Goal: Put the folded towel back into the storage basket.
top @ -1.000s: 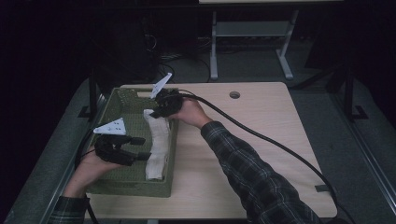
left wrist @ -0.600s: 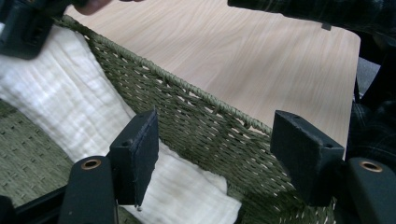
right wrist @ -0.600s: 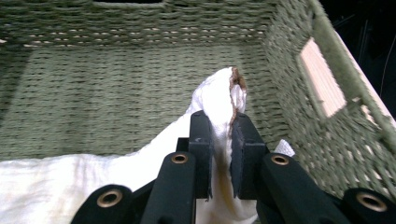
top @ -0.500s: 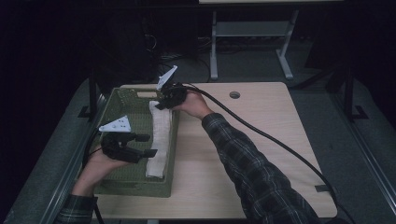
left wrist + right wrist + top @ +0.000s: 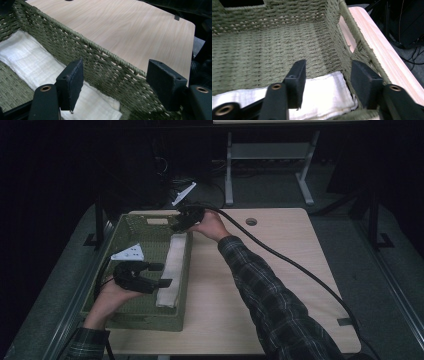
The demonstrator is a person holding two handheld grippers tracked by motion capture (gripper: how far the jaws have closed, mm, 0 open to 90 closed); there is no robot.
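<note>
Basket (image 5: 150, 317): towel (image 5: 170, 270) beside left gripper (image 5: 161, 274).

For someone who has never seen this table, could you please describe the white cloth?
On the left of the wooden table stands a green woven basket. Along its inner right wall lies the folded white cloth, a long pale strip, the one light, soft thing against the dark weave.
</note>
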